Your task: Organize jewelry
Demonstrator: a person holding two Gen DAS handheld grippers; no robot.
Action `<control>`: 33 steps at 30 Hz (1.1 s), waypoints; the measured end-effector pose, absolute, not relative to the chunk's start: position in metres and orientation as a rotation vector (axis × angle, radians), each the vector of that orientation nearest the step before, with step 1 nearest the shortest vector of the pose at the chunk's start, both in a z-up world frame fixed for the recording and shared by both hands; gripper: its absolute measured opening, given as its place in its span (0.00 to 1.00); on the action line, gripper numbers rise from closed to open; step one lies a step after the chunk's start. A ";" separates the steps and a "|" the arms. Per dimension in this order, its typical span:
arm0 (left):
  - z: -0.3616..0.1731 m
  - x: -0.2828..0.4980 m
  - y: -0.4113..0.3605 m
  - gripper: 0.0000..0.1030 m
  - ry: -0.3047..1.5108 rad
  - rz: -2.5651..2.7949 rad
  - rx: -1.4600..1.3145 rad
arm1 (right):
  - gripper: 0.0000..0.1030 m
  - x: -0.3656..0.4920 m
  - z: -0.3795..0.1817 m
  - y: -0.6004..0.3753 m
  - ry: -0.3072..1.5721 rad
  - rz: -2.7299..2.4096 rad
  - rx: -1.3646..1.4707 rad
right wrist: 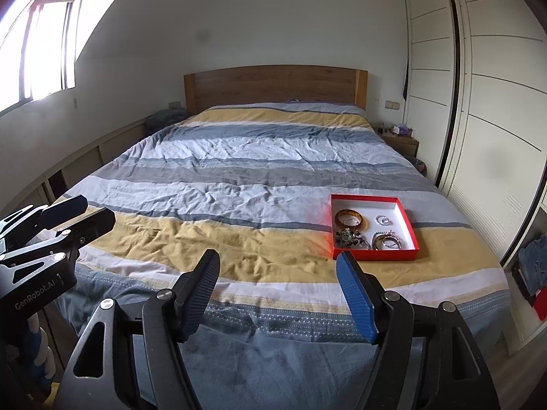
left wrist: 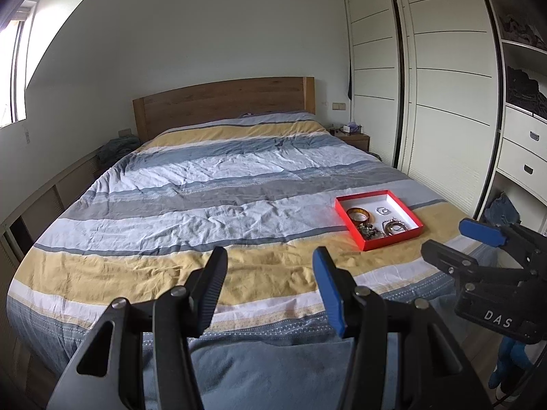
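A red box (left wrist: 378, 243) with a white inside lies on the bed's right side, near the foot; it also shows in the right wrist view (right wrist: 376, 255). In it lie an amber bangle (right wrist: 349, 218), a small silver piece (right wrist: 383, 219), a dark beaded cluster (right wrist: 348, 236) and metal bracelets (right wrist: 386, 241). My left gripper (left wrist: 270, 256) is open and empty above the foot of the bed, left of the box. My right gripper (right wrist: 278, 259) is open and empty, just short of the box's near edge. Each gripper shows in the other's view, the right (left wrist: 451, 239) and the left (right wrist: 85, 212).
The bed has a striped blue, grey and yellow duvet (left wrist: 212, 184) and a wooden headboard (left wrist: 222, 102). A white sliding wardrobe (left wrist: 444, 85) stands on the right, with open shelves and drawers (left wrist: 526, 136). A nightstand (left wrist: 355, 136) stands by the headboard. A window (right wrist: 44, 44) is on the left.
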State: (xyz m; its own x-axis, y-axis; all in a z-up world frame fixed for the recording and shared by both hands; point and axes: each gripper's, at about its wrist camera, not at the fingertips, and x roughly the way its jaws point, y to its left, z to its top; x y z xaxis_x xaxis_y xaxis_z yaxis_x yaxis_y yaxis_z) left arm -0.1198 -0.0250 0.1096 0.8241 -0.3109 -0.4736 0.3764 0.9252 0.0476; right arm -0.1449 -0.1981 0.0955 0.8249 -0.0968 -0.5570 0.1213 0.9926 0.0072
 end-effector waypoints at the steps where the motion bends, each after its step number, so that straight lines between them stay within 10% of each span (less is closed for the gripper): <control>1: 0.109 -0.120 -0.022 0.48 0.477 -0.368 0.136 | 0.69 -0.146 0.096 -0.196 0.588 -0.119 0.042; 33: 0.105 -0.138 0.013 0.60 0.457 -0.346 0.074 | 0.95 -0.173 0.094 -0.191 0.554 -0.209 0.043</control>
State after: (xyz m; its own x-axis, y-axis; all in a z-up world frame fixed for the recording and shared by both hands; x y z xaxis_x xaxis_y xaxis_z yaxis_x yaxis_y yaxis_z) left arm -0.1381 0.0134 0.1053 0.8403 -0.3105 -0.4443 0.3432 0.9392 -0.0073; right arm -0.1728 -0.1914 0.0936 0.8300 -0.1850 -0.5263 0.2083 0.9779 -0.0152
